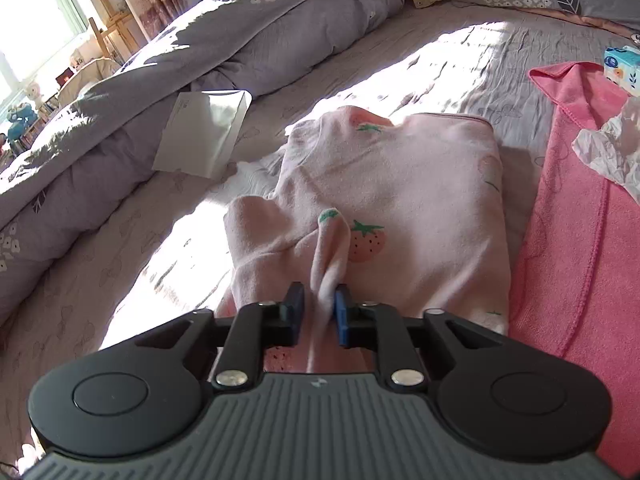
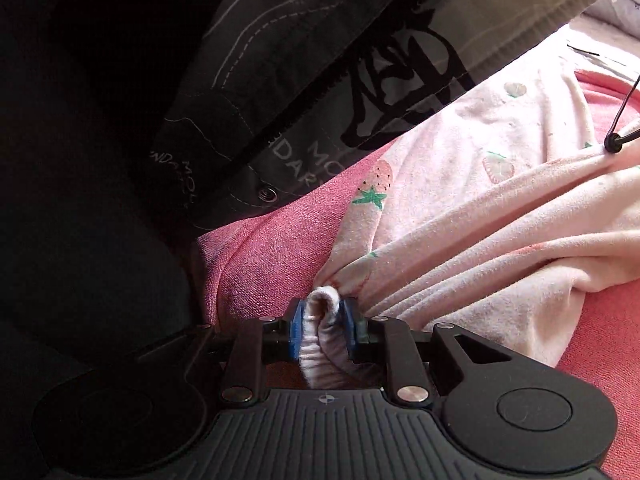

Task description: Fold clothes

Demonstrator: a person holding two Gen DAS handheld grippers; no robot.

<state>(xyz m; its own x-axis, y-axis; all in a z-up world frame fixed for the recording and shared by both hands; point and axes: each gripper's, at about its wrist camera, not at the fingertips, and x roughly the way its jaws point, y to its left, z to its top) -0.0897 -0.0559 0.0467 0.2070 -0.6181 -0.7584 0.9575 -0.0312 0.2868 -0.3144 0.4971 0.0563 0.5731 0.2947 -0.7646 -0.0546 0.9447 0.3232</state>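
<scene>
A pale pink garment with strawberry prints (image 1: 400, 184) lies partly folded on the bed. My left gripper (image 1: 320, 300) is shut on a pinched fold of its near edge. In the right wrist view the same garment (image 2: 480, 216) drapes to the right, and my right gripper (image 2: 322, 312) is shut on a bunched white-edged hem of it, close above a darker pink towel (image 2: 272, 248).
The darker pink towel (image 1: 580, 240) lies right of the garment, with crumpled white tissue (image 1: 612, 152) and a tissue pack (image 1: 622, 68) on it. A white box (image 1: 200, 136) and a lilac duvet (image 1: 180, 60) lie left. The person's dark jacket (image 2: 240, 100) hangs over the right gripper.
</scene>
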